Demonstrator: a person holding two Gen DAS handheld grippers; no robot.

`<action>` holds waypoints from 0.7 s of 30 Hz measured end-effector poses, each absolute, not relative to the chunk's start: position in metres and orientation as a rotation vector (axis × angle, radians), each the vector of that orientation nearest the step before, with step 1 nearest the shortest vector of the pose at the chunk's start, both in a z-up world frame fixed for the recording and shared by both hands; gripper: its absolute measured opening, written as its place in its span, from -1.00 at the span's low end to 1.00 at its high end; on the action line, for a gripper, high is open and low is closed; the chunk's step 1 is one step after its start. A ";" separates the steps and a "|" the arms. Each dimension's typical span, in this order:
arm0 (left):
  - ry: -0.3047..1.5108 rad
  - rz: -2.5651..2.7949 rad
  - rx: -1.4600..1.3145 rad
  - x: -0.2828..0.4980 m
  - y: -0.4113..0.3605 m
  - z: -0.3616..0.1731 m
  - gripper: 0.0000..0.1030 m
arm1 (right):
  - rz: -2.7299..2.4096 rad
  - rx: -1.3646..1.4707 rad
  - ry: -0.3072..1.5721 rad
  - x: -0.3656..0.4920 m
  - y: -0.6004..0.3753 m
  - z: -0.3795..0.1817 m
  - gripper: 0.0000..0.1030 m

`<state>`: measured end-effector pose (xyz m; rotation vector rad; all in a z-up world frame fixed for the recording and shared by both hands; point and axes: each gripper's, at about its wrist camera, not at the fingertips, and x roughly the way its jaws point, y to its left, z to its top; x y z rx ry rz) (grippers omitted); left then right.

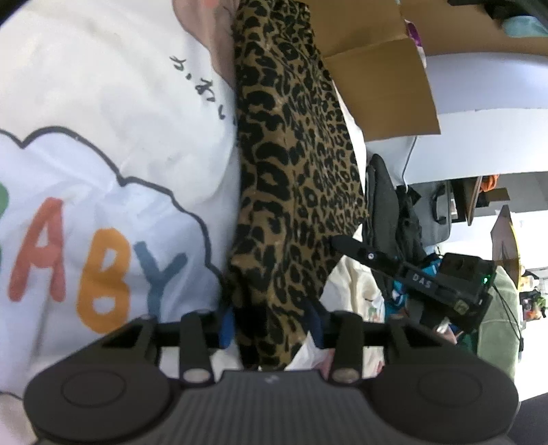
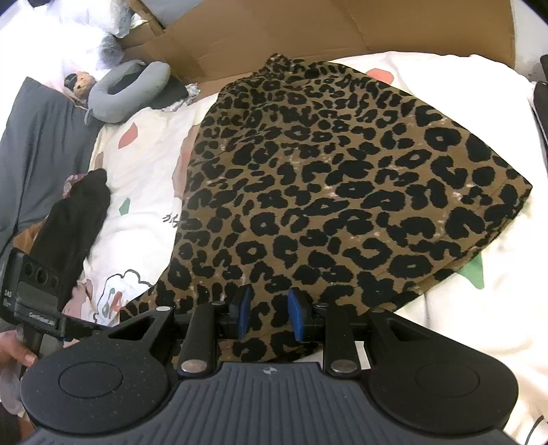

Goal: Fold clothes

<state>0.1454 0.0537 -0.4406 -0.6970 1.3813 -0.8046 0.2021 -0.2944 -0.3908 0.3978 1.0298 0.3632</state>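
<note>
A leopard-print garment [image 2: 325, 178] lies folded on white printed bedding [image 2: 445, 291]. In the right wrist view its near edge runs in between the blue pads [image 2: 296, 315] of my right gripper [image 2: 270, 316], which is shut on it. Seen from the left wrist, the same garment [image 1: 291, 171] runs as a long band up the picture. Its lower end passes between the pads of my left gripper [image 1: 270, 325], whose jaws stand apart and do not press it. One black finger [image 1: 356, 250] of the right gripper touches the garment's right edge.
The bedding carries a cloud print with the letters "BABY" [image 1: 85, 274]. A brown cardboard box [image 2: 274, 30] stands behind the garment. A grey neck pillow [image 2: 126, 89] and a dark grey cushion [image 2: 41, 137] lie at the left. A hand [image 2: 13, 349] holds the left tool's body [image 2: 34, 301].
</note>
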 end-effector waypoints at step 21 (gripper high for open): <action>1.462 -0.762 -0.975 0.137 0.060 -0.476 -0.52 | 0.224 0.489 0.994 0.193 -0.338 -0.395 -0.46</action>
